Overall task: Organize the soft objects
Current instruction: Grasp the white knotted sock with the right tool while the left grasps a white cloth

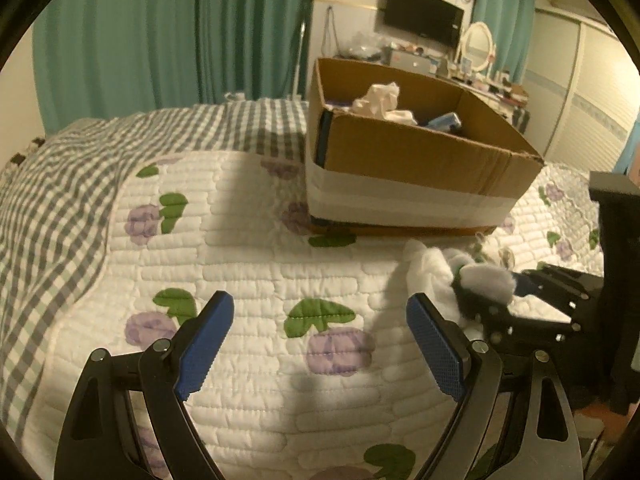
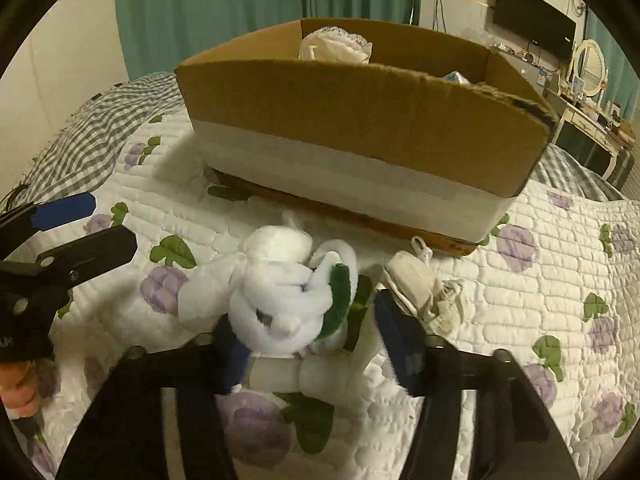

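Note:
A white plush toy [image 2: 288,292] with green patches lies on the flowered quilt just in front of a cardboard box [image 2: 360,128]. My right gripper [image 2: 304,316] is shut on it: the left pad presses into its side and the right pad sits against its green part. In the left wrist view the same toy [image 1: 428,272] shows at the right, in the right gripper [image 1: 488,284]. My left gripper [image 1: 320,304] hangs open over bare quilt with nothing between its blue pads. A small white sock-like bundle [image 2: 420,280] lies right of the toy. White cloth [image 1: 380,100] sits inside the box [image 1: 420,168].
The quilt [image 1: 248,248] covers a bed, with a grey checked sheet [image 1: 60,200] at the left. Teal curtains [image 1: 160,32] hang behind. A dresser with a mirror [image 1: 478,46] and a wall screen [image 1: 424,20] stand at the far right. The left gripper [image 2: 108,222] shows at the left edge.

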Tool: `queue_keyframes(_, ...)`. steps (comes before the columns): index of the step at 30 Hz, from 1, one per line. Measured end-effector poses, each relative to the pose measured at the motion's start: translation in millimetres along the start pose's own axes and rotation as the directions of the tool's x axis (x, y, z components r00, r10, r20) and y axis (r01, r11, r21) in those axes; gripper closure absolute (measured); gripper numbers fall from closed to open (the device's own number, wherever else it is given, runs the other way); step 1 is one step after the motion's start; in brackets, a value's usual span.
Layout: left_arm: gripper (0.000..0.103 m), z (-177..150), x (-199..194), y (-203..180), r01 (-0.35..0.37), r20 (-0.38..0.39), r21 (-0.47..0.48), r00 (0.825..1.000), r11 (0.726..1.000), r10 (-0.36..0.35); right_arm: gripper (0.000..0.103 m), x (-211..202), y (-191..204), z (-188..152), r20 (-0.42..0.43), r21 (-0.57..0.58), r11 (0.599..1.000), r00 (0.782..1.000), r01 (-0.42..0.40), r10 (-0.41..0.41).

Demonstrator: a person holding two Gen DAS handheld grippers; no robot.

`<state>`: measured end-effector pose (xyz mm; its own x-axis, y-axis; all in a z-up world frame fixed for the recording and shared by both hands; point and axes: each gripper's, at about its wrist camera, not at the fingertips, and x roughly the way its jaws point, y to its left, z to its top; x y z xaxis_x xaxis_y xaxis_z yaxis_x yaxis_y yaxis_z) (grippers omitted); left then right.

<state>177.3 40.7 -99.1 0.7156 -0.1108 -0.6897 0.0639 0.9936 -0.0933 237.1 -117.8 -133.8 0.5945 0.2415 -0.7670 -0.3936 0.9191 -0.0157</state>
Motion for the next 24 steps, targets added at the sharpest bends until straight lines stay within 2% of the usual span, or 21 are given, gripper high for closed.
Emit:
queue_keyframes(1,0.014,-0.9,0.4,-0.9,-0.002,0.0,0.005,1.0,1.0,0.002,0.067,2.0,0.5,0.7,-0.002,-0.002,1.0,1.0,-0.002,0.002)
queue_keyframes(4,0.015,-3.3,1.5,-4.9,0.002,-0.009,0.015,1.0,1.0,-0.002,0.071,0.8,-2.1,0.7,0.009,0.014,1.0,1.0,-0.009,0.008)
queue_keyframes(11,0.016,-6.6,-9.6,-34.0,0.106,-0.013,0.064,0.994,0.992,-0.105,0.072,-40.2,-16.0,1.7,0.118,0.093,0.994,0.992,-0.056,0.045)
queue_keyframes(16,0.016,-3.4,-2.3,-59.1,0.162,-0.04,0.073,0.986,0.984,-0.16,0.072,-72.3,-34.7,2.3,0.182,0.156,0.984,0.982,-0.081,0.052)
queue_keyframes(20,0.016,-0.3,19.6,-79.6,0.157,-0.079,0.097,0.986,0.983,-0.149,0.072,-91.1,-61.1,-4.7,0.199,0.206,0.977,0.98,-0.057,0.015)
queue_keyframes(21,0.021,-0.4,24.6,-82.4,0.154,-0.087,0.101,0.986,0.983,-0.145,0.072,-94.4,-67.0,-6.9,0.197,0.216,0.975,0.98,-0.046,0.003)
queue_keyframes(24,0.023,0.5,44.3,-85.8,0.157,-0.121,0.077,0.982,0.985,-0.147,0.072,-92.4,-79.6,-15.8,0.165,0.258,0.966,0.986,-0.008,-0.036)
